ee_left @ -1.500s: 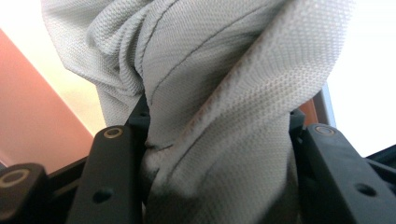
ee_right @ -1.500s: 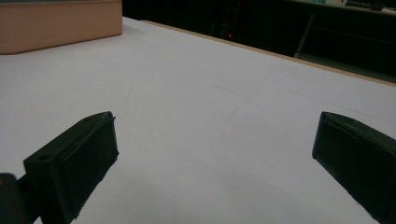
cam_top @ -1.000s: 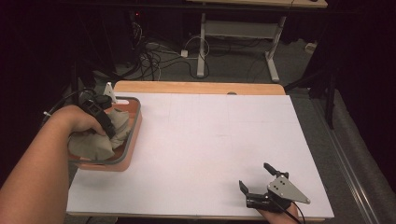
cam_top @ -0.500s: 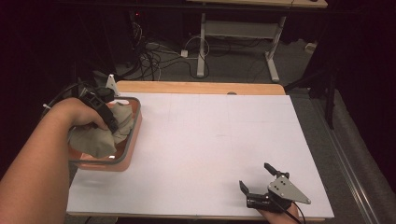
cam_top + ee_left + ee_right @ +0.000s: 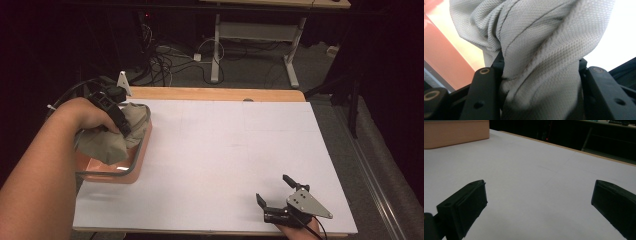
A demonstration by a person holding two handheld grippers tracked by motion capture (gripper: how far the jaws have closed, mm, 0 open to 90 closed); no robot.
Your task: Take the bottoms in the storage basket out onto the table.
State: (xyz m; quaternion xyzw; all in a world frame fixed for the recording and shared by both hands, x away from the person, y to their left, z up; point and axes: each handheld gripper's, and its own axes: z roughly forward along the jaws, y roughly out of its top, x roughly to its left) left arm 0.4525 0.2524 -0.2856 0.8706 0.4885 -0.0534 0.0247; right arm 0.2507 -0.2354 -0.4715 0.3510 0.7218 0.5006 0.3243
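Observation:
A crumpled grey cloth [image 5: 107, 142] hangs over the orange tray [image 5: 112, 175] at the table's left edge. My left gripper [image 5: 120, 122] is shut on the grey cloth [image 5: 541, 57], holding a bunched fold above the tray; in the left gripper view the fabric is pinched between both black jaws. My right gripper [image 5: 274, 190] rests low near the table's front right edge, its jaws wide apart with nothing between them. In the right gripper view, its gripper [image 5: 539, 202] looks across the bare white tabletop toward the tray [image 5: 456, 132].
A white sheet [image 5: 225, 150] covers most of the table, with a wooden strip [image 5: 220, 94] showing along the far edge. Beyond the table lie floor cables [image 5: 170, 55] and a desk frame [image 5: 255, 35]. A grey ledge [image 5: 380, 165] runs along the right side.
My left gripper has lifted and moved rightward and away with the cloth, pulling it up out of the tray. The right gripper has stayed still.

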